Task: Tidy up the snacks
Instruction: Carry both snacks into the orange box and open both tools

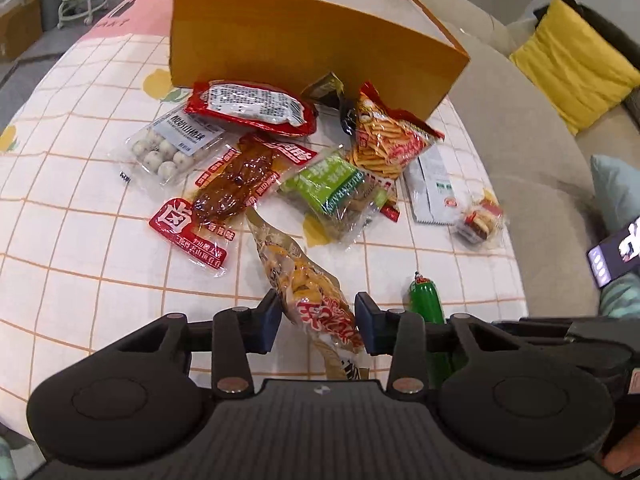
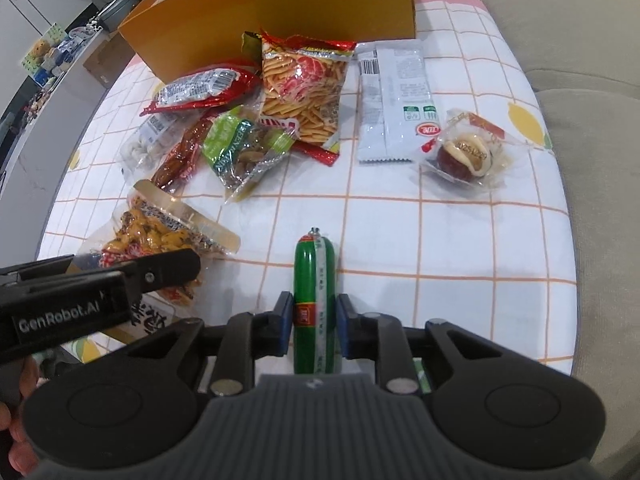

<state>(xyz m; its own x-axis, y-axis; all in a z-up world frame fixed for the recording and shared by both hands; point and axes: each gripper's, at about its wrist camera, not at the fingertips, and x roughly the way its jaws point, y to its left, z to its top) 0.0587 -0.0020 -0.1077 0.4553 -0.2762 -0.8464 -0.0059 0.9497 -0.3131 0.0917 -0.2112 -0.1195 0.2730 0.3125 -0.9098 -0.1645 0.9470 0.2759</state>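
Glossy green sausage (image 2: 314, 300), a smooth cylinder, sits clamped between the right gripper (image 2: 312, 320) fingers. Left gripper (image 1: 318, 320) pinches a crinkly clear snack bag (image 1: 308, 284) above the gridded tablecloth (image 1: 100, 240), near the orange box (image 1: 304, 44).

White worktop cloth (image 2: 400, 220) with orange grid and yellow lemon prints, orange-brown box (image 1: 304, 44), green sausage (image 2: 314, 280) with red label, red-and-yellow stick-snack bag (image 2: 304, 88), white wrapper (image 2: 396, 100), black claws with blue pads (image 2: 282, 320).
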